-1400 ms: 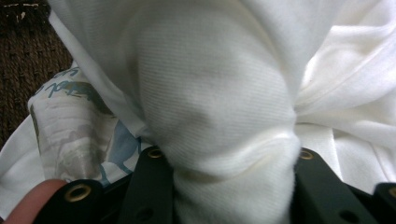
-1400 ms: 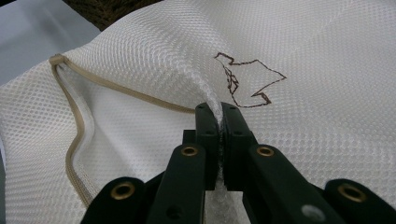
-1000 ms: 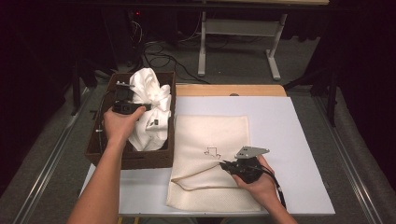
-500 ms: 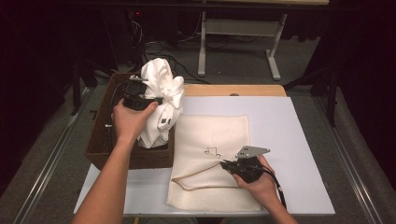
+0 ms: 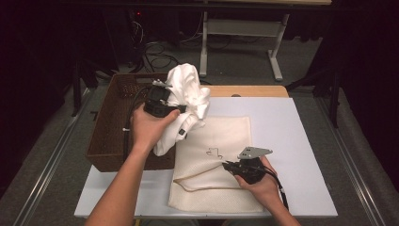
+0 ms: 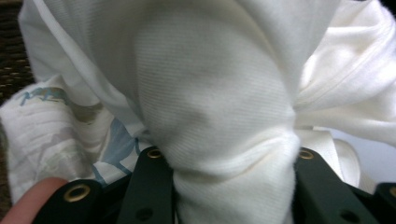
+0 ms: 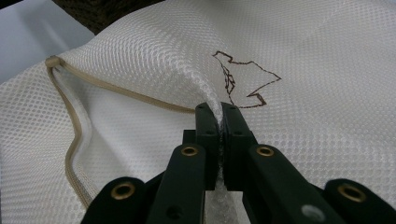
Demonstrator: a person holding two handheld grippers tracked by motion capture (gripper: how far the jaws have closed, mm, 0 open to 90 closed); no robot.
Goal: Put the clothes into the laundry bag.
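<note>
A white table (image 5: 291, 141) carries a brown wicker basket (image 5: 110, 136) at its left and a flat cream mesh bag (image 5: 221, 169) beside it.

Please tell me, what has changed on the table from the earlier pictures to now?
The left gripper, shut on the bunched white cloth garment, lifted it out of the brown wicker basket towards the cream mesh bag. The right gripper stayed, pinching the bag's top layer.

My white shirt (image 5: 188, 101) carries a pale blue print; the cream mesh bag (image 5: 221, 160) has a brown outline drawing; the basket (image 5: 113, 127) is brown.
</note>
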